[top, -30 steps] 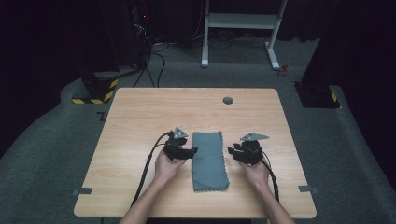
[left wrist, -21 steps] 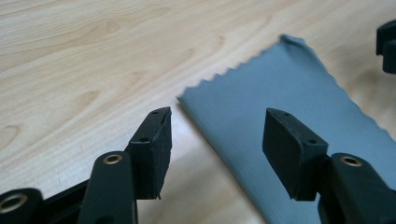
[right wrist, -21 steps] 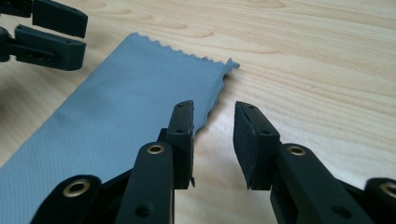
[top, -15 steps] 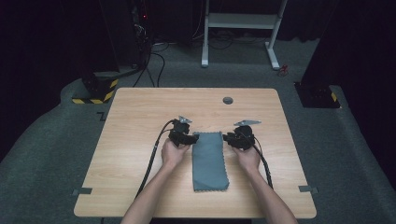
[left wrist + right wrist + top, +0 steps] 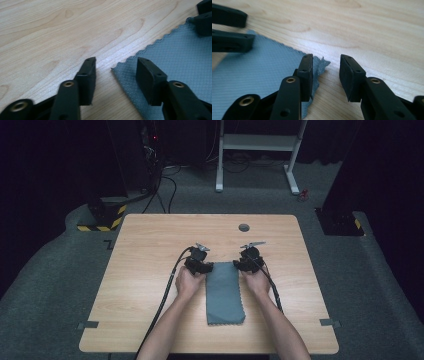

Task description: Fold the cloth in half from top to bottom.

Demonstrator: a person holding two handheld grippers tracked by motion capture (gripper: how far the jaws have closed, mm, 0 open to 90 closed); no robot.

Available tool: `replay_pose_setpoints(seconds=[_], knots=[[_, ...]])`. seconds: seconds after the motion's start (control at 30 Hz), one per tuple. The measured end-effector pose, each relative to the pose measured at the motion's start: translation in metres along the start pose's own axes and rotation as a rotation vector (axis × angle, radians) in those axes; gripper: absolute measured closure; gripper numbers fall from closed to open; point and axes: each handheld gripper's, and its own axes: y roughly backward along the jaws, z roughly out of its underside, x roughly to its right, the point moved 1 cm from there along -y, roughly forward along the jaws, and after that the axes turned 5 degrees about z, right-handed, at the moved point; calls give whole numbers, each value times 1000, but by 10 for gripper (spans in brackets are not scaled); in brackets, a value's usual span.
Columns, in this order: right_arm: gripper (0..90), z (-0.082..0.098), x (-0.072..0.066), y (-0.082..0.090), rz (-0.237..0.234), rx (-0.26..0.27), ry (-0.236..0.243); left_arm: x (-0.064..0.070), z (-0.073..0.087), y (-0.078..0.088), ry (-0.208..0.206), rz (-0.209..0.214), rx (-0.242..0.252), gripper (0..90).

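Both grippers farther up the table than a second ago, off the cloth's long sides and now at its far corners. Grey cloth [image 5: 224,293] flat on the wooden table [image 5: 150,245], a long strip running away from the person, near the table's middle, zigzag-cut along its edges. Left gripper [image 5: 199,265] at the far left corner, jaws spread apart: one pad on bare wood, the other over the cloth, the corner tip between them, not pinched. Right gripper [image 5: 247,262] at the far right corner, jaws likewise parted: left pad [image 5: 305,75] against the slightly lifted, rumpled corner of the cloth [image 5: 262,82], the other over bare wood; nothing clamped. Left hand [image 5: 188,282] and right hand [image 5: 257,281] just beside the cloth's long edges. Black cable [image 5: 165,300] trailing back along the left forearm. Small dark round hole [image 5: 244,227] near the table's far edge.
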Motion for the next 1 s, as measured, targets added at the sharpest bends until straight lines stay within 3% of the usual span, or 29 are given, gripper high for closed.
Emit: replay_pose_setpoints(seconds=[0.1,0.3,0.43,0.6,0.8,1.0], knots=[[651,0,-2,-2,8,5,7,0,-1,0,-2,4,-4,543],[782,-1,-9,-3,-2,2,66,2,-1,0,-22,23,-6,643],[864,-1,-9,-3,-28,-4,76,0,-1,1,2,31,-2,718],[887,-1,-11,-3,-19,7,118,1,-1,0,-4,54,2,837],[896,-1,-9,0,-31,18,106,-4,0,0,27,111,11,884],[900,-4,-6,8,-54,47,93,-6,-2,5,26,127,35,888]])
